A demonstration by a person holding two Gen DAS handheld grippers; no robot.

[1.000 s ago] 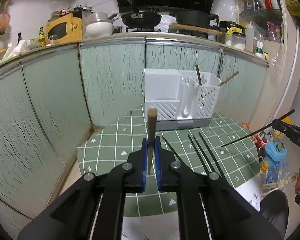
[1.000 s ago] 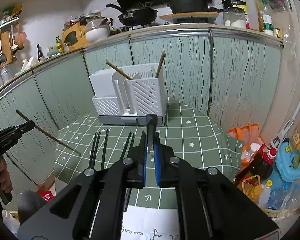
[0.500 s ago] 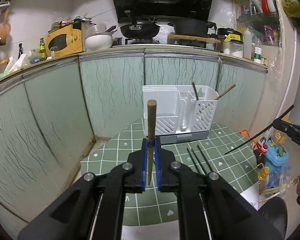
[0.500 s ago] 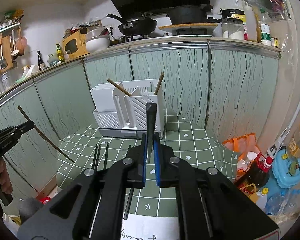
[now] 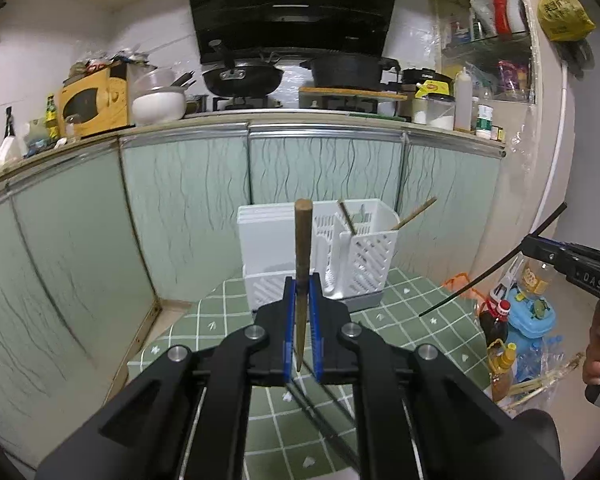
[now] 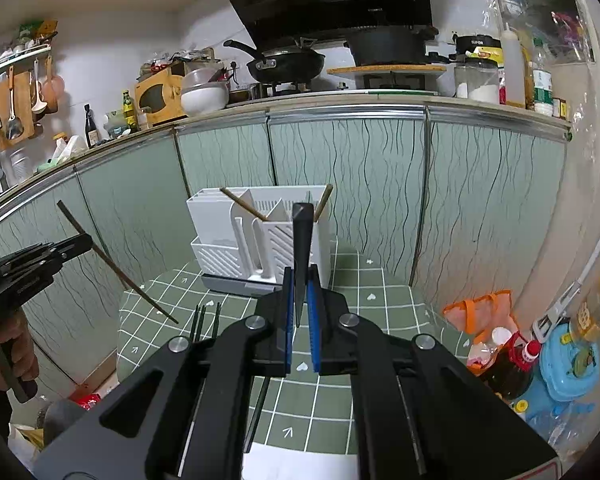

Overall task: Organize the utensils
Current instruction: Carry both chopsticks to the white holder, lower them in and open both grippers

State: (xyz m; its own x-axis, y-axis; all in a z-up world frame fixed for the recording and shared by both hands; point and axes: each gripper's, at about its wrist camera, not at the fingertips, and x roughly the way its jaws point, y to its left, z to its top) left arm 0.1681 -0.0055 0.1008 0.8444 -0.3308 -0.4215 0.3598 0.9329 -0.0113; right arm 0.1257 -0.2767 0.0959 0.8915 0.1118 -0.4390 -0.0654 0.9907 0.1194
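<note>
Since the earlier frame I have lifted both grippers higher, so the white utensil holder (image 5: 316, 252) now looks smaller and farther. It stands at the far edge of the green checked table (image 6: 380, 304), with two brown chopsticks (image 6: 242, 207) leaning inside. My left gripper (image 5: 301, 304) holds a brown chopstick (image 5: 302, 264) upright between closed jaws. My right gripper (image 6: 299, 300) clamps a black chopstick (image 6: 302, 256). More black chopsticks (image 6: 204, 318) lie near the table's left edge.
</note>
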